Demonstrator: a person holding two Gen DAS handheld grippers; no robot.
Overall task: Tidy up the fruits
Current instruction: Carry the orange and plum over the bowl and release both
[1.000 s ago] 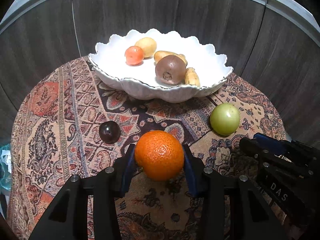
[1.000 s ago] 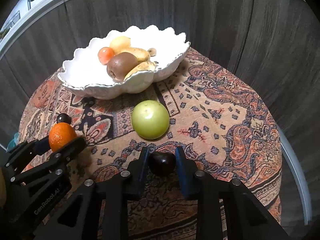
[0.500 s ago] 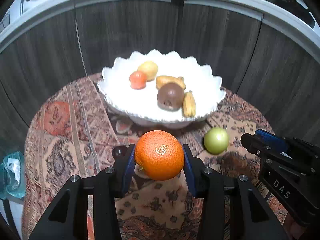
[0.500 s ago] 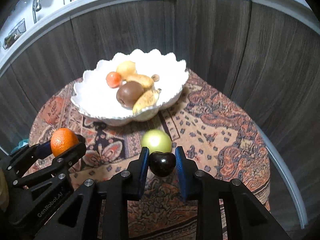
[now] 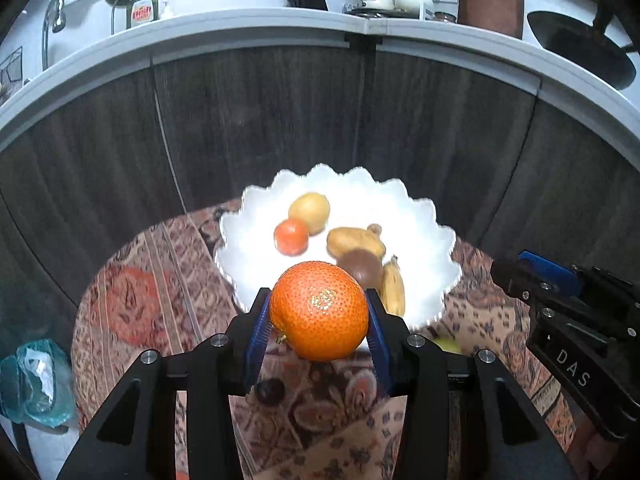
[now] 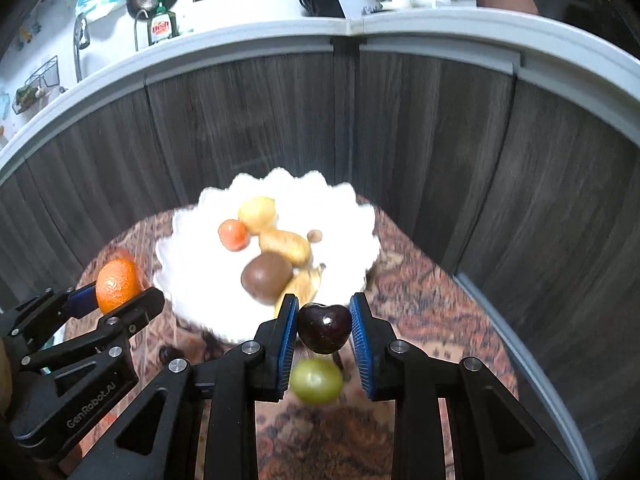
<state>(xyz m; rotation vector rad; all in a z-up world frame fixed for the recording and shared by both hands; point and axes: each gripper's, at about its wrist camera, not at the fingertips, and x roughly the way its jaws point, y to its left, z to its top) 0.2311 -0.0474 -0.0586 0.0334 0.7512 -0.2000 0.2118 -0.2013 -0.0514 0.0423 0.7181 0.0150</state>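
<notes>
Left tool (image 5: pixel 319 312) pinching orange (image 5: pixel 319 310), right tool (image 6: pixel 324 330) pinching cherry (image 6: pixel 324 329)

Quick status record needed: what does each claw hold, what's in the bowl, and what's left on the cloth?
left claw: shut on orange
right claw: shut on dark cherry
bowl: white, scalloped; holds several fruits
on cloth: green fruit, second dark cherry
height: both held fruits appear lifted above the cloth
</notes>
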